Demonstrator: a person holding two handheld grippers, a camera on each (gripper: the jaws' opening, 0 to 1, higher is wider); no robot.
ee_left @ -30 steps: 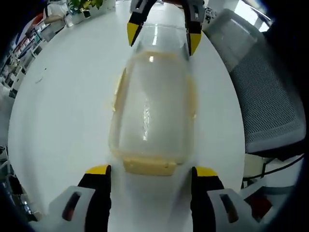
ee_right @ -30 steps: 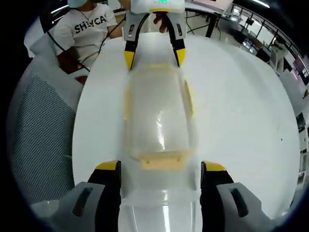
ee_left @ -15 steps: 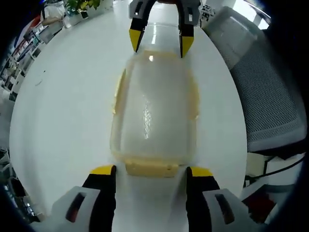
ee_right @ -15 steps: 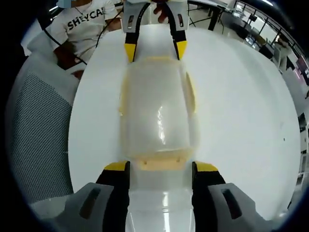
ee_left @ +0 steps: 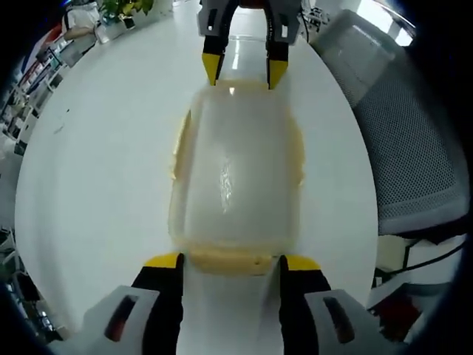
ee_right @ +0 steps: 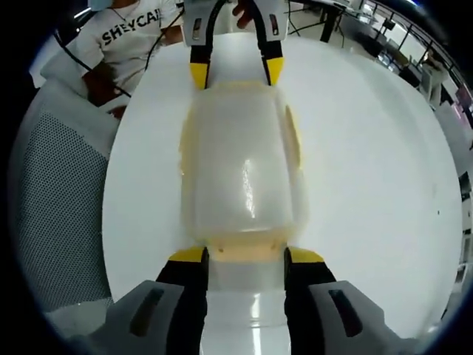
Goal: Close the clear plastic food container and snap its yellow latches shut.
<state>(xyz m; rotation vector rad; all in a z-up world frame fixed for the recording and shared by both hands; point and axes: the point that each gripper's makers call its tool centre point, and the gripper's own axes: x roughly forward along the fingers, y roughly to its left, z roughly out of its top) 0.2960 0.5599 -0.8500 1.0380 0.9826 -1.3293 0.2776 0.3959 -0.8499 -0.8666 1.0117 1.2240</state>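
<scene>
The clear plastic container (ee_left: 235,163) (ee_right: 242,166) lies lengthwise on the white table with its lid on top. Yellow latches show at both ends and along the sides (ee_left: 179,142) (ee_right: 293,139). My left gripper (ee_left: 231,262) is open, its yellow-tipped jaws straddling the near end latch (ee_left: 229,260). It appears at the far end in the right gripper view (ee_right: 236,72). My right gripper (ee_right: 246,256) is open too, its jaws either side of the other end latch (ee_right: 245,254). In the left gripper view it stands at the far end (ee_left: 244,72).
The round white table (ee_left: 96,170) (ee_right: 377,185) carries the container. A grey mesh chair (ee_left: 414,140) (ee_right: 52,214) stands beside it. A person in a white printed shirt (ee_right: 133,37) sits behind the left gripper. Shelves and plants (ee_left: 122,9) lie beyond the table's far edge.
Both grippers have narrowed their jaws and moved in toward the container's ends. The jaw tips now flank the end latches closely. The container itself has stayed put.
</scene>
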